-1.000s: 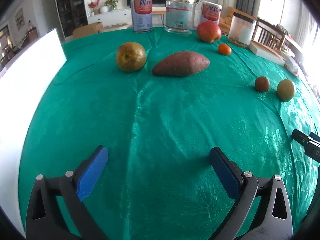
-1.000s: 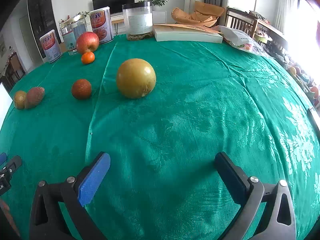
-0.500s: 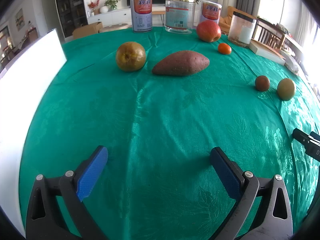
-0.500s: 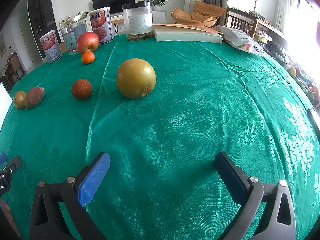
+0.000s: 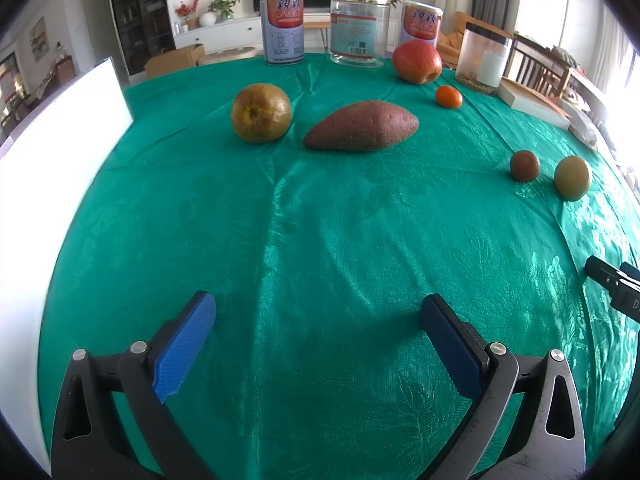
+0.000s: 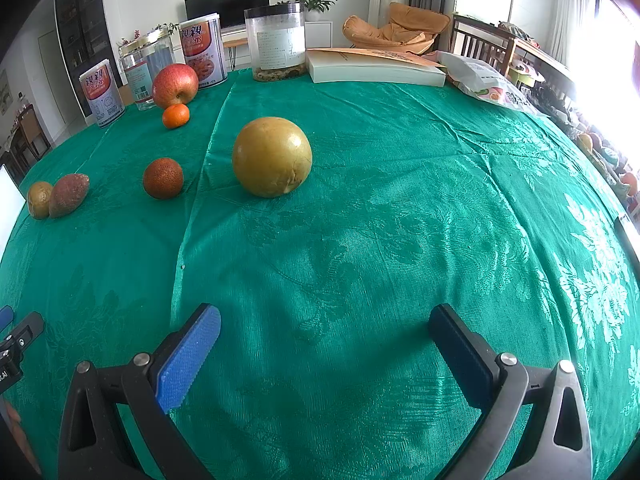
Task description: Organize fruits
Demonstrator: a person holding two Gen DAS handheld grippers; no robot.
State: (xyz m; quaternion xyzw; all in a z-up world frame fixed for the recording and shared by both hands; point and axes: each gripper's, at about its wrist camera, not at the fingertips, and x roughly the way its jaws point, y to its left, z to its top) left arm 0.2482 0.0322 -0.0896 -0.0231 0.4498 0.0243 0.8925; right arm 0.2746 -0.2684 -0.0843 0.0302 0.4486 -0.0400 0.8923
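Observation:
On the green cloth, the left wrist view shows a brown pear (image 5: 261,113), a sweet potato (image 5: 361,125), a red apple (image 5: 417,61), a small orange (image 5: 448,97), a dark red round fruit (image 5: 524,165) and a yellow-green fruit (image 5: 572,177). My left gripper (image 5: 318,312) is open and empty, well short of them. The right wrist view shows the yellow fruit (image 6: 272,156) ahead, the dark red fruit (image 6: 163,178), the orange (image 6: 175,115), the apple (image 6: 175,85), the sweet potato (image 6: 68,195) and the pear (image 6: 39,199). My right gripper (image 6: 324,324) is open and empty.
Two printed tins (image 5: 282,28) (image 5: 421,20), a clear jar with a gold lid (image 5: 359,28) and a clear canister (image 5: 484,58) stand at the far edge. A book (image 6: 376,67) and a bag (image 6: 492,84) lie at the back right. A white board (image 5: 48,152) stands left.

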